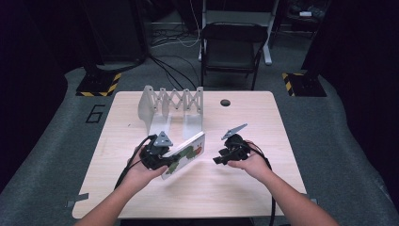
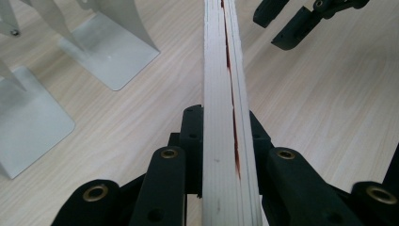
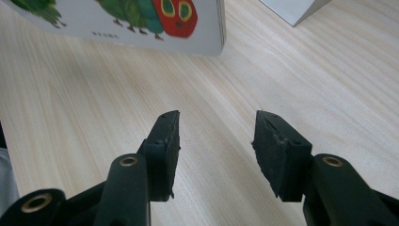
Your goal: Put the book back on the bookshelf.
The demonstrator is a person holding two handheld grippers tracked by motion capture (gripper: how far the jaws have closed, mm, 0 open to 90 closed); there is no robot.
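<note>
Clamped edge-on in the left gripper (image 2: 221, 155) above the table (image 1: 235, 188), near the rack (image 1: 171, 106), a stiff, light board book (image 1: 186, 154) is being held, while the right gripper (image 3: 216, 155) is being kept half-open and empty.

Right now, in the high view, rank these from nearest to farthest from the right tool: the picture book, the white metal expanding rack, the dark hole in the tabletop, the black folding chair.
1. White caterpillar picture book, just left of the right tool, held by the left tool.
2. White metal expanding rack, toward the table's back left; dark round hole, at the back edge: too close to call.
3. Black folding chair, beyond the table.
</note>
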